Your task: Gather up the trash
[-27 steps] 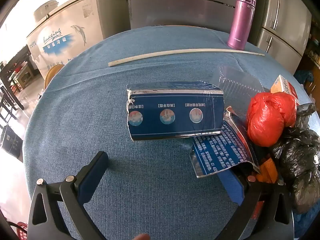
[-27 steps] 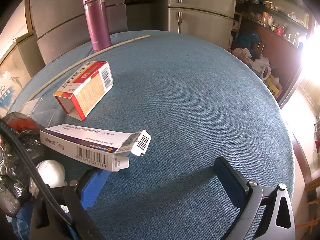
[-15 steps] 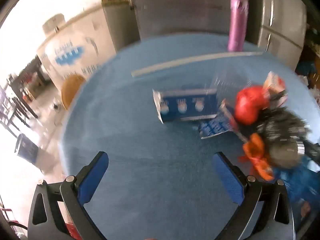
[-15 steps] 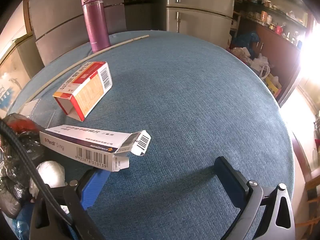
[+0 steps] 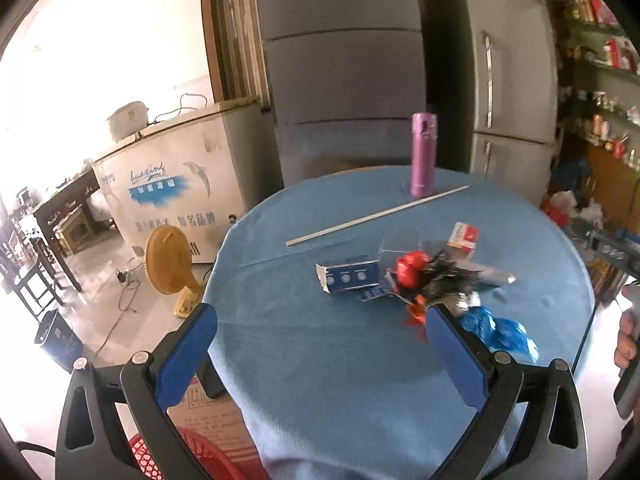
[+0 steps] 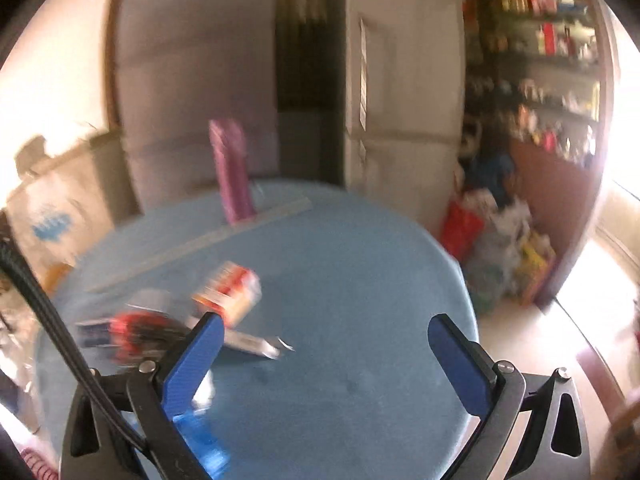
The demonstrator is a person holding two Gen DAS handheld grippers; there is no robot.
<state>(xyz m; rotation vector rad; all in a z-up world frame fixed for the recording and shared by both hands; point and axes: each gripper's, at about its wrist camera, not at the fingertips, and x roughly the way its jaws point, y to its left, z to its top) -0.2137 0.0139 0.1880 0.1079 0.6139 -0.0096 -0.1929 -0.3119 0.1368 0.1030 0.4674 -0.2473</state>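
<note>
Trash lies in a heap on the round blue table: a dark blue foil box, a red bag, black bags, a blue bag, an orange-and-white carton and a long grey carton. My left gripper is open and empty, held high over the table's near edge. My right gripper is open and empty, also well back; its view is blurred, with the orange carton and the long carton just beyond its left finger.
A purple flask and a long white strip sit at the table's far side. A red basket and a cardboard box stand on the floor below the near left edge. Fridges, a chest freezer and a fan surround the table.
Both grippers have pulled back and up from the table; the trash now looks small and far. Both stay open and empty. The right view has become blurred by motion.
</note>
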